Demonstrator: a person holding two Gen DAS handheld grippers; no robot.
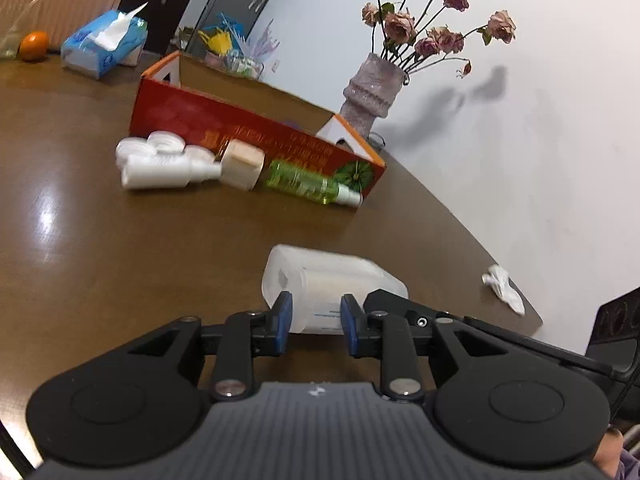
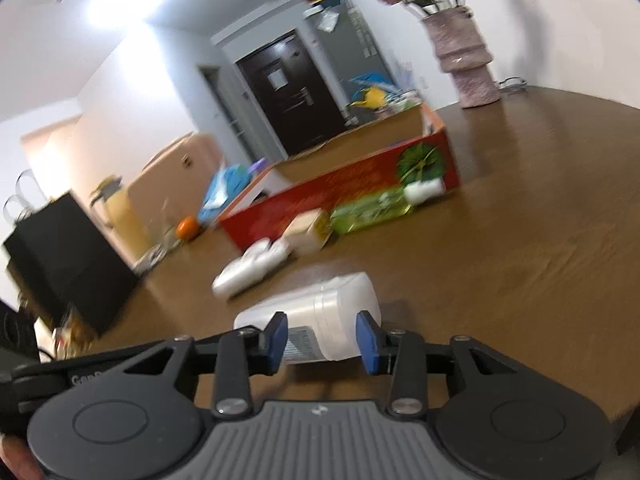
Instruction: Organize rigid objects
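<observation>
A translucent white plastic bottle [image 1: 328,280] lies on its side on the brown table, just ahead of both grippers; it also shows in the right wrist view [image 2: 320,312]. My left gripper [image 1: 314,320] is open, its blue pads on either side of the bottle's near end. My right gripper [image 2: 322,338] is open around the same bottle from the other end; its black body [image 1: 404,304] shows behind the bottle. A red open box [image 1: 256,136] stands further back. Beside it lie white bottles [image 1: 160,164], a beige-capped bottle [image 1: 240,164] and a green spray bottle [image 1: 308,182].
A vase of dried roses [image 1: 372,92] stands behind the box by the wall. A blue tissue pack [image 1: 104,44] and an orange [image 1: 34,45] sit at the far left. A crumpled white tissue [image 1: 504,288] lies near the table's right edge.
</observation>
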